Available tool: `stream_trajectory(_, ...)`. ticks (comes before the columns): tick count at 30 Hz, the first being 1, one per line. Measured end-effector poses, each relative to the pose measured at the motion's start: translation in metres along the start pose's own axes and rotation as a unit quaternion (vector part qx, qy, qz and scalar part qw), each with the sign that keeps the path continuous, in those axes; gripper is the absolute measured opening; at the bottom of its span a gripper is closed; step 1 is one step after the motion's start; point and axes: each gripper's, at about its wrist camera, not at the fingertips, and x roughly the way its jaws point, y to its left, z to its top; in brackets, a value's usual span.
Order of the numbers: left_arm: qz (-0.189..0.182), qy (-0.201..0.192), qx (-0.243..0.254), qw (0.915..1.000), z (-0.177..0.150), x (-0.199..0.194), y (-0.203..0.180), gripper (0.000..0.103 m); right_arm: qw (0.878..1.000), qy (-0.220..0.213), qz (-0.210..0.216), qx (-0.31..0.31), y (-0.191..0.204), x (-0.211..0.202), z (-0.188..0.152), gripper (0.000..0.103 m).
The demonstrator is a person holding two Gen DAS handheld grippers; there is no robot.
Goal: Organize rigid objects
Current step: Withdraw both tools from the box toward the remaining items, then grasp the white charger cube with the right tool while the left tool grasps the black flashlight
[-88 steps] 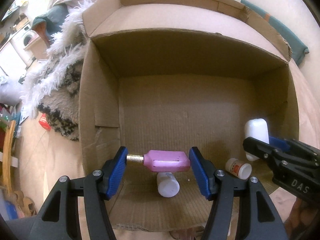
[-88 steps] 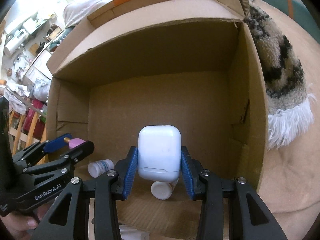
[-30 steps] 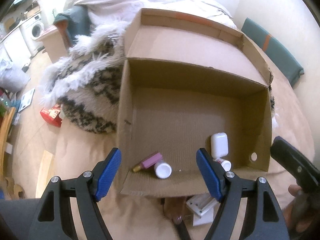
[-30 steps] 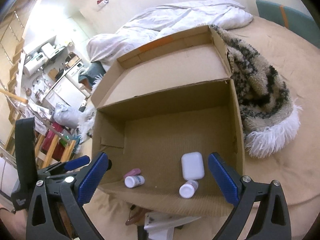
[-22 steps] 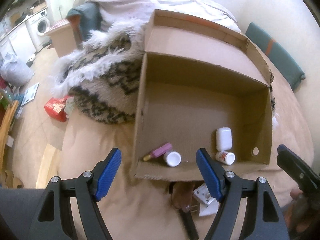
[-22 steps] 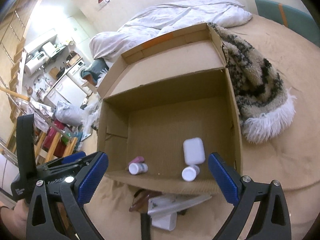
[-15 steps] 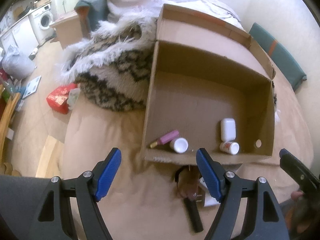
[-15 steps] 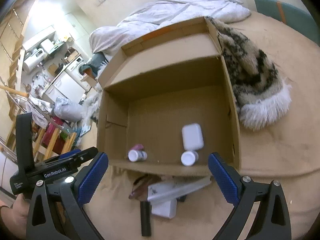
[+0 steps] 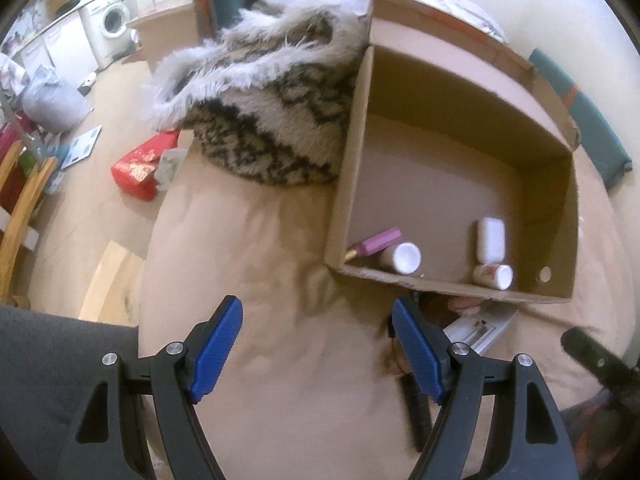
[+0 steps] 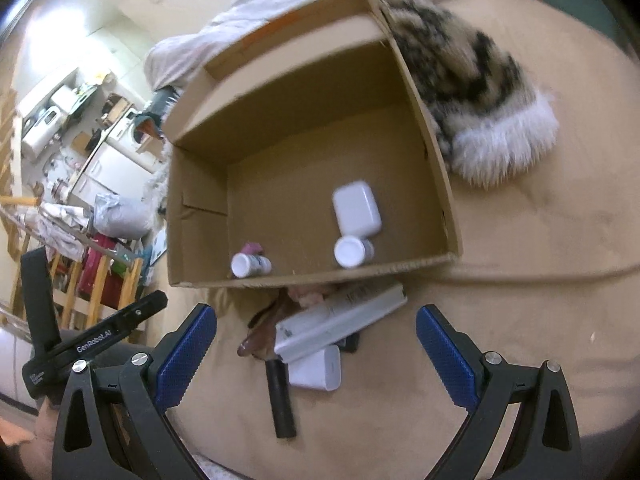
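Two fisheye views look down over a tan bedcover toward an open cardboard box (image 9: 460,184) in the upper right of the left view and the upper centre of the right view. The left gripper (image 9: 316,344) fills the bottom of its frame, blue pads spread wide apart with nothing between them. The right gripper (image 10: 316,352) also has its jaws wide apart and empty. Inside the box, along its near wall, lie a pink bottle (image 9: 378,242), a white bottle (image 9: 402,258) beside it, a white earbud case (image 10: 356,208) and a small white jar (image 10: 352,252) touching the case. Just outside the near wall, between the right gripper's pads, sit a long white carton (image 10: 340,324), a white block (image 10: 316,368) and a black cylinder (image 10: 282,400). A shaggy black-and-white throw (image 9: 272,120) lies against the box.
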Motion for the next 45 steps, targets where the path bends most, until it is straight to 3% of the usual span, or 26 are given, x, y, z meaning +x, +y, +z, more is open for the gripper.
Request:
stream_trajectory(5,-0.014,0.034,-0.009,0.9993,-0.004,0.011,-0.002,0.075,0.995,0.101,-0.005,0.009,-0.005,0.041,-0.014,0.103)
stream_trajectory(8,-0.021,0.047,-0.010,0.9986,-0.006,0.016,-0.005,0.075,0.989,0.148,-0.013,-0.008,0.002,0.064,-0.024,0.080)
stream_trajectory(10,-0.024,0.048,-0.016,0.9984,-0.006,0.017,-0.005,0.075,0.985,0.170,-0.029,-0.025,0.011,0.079,-0.030,0.079)
stream_trajectory(16,-0.033,0.052,-0.031,0.9976,-0.004,0.016,-0.001,0.075,0.980,0.191,-0.045,-0.028,0.029,0.108,-0.035,0.079)
stream_trajectory(19,-0.031,0.054,-0.034,0.9975,-0.004,0.016,0.002,0.075,0.976,0.200,-0.072,-0.037,0.033,0.119,-0.037,0.065)
stream_trajectory(20,-0.029,0.055,-0.035,0.9974,-0.005,0.017,0.003,0.075,0.976,0.198,-0.083,-0.042,0.033,0.118,-0.037,0.051)
stream_trajectory(25,-0.026,0.063,-0.029,0.9972,-0.009,0.017,0.000,0.075,0.972,0.211,-0.084,-0.066,0.027,0.102,-0.040,0.051)
stream_trajectory(31,-0.040,0.108,0.007,0.9933,-0.034,0.027,-0.027,0.075,0.981,0.185,-0.051,-0.038,0.012,0.064,-0.035,0.051)
stream_trajectory(39,-0.019,0.156,0.043,0.9866,-0.074,0.055,-0.072,0.075,0.998,0.059,-0.020,0.021,-0.008,0.017,-0.015,0.051)
stream_trajectory(45,0.001,0.181,0.056,0.9819,-0.094,0.078,-0.094,0.075,0.998,0.040,-0.008,0.041,-0.014,0.012,-0.007,0.051)
